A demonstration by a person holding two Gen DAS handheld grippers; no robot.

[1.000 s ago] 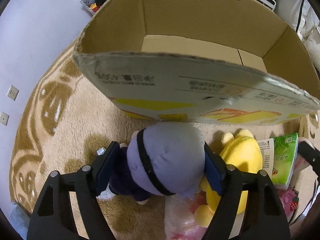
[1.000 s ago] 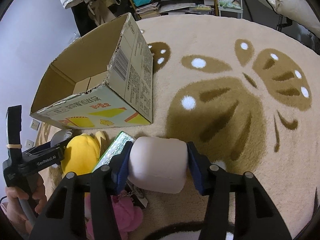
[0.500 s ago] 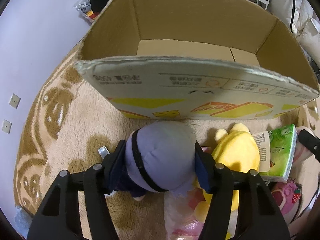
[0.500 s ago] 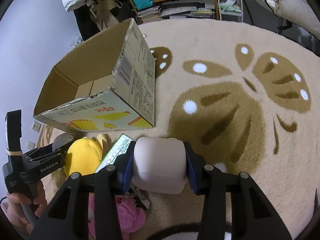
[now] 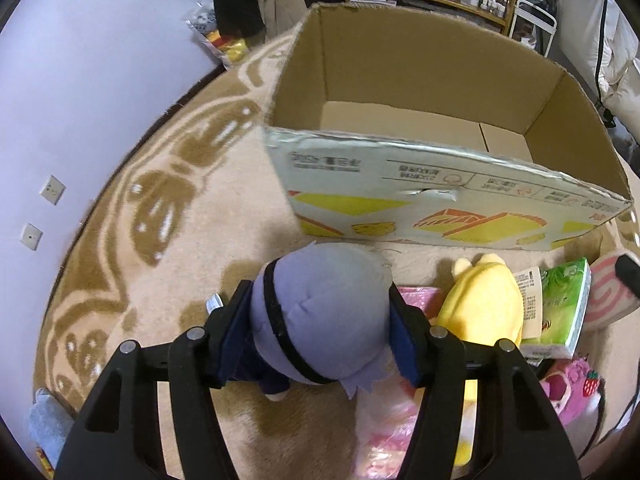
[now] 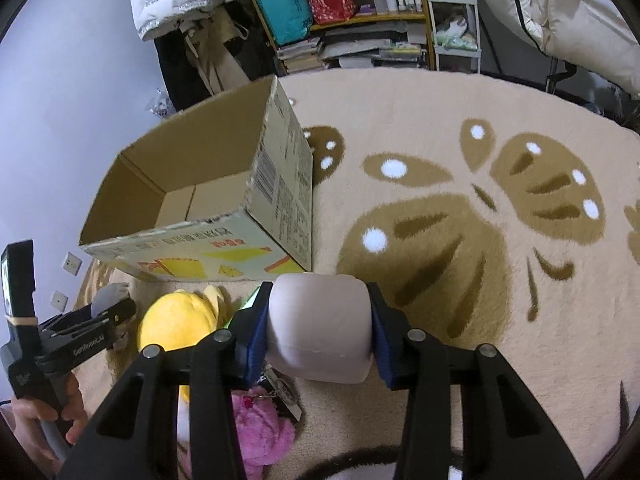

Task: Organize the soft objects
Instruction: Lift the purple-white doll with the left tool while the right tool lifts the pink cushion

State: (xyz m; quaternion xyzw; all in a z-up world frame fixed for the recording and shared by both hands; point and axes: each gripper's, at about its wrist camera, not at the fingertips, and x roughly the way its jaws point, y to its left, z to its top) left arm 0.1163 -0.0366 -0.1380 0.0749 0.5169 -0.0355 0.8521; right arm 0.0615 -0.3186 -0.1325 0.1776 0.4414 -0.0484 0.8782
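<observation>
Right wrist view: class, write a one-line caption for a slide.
Right gripper clamps a pale pink cushion above the rug, near an open cardboard box.

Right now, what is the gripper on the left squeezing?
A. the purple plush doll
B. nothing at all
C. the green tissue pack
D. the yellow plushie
A. The left gripper has its blue pads pressed against both sides of the purple plush doll, while the yellow plushie and the green tissue pack lie on the rug beside it.
</observation>
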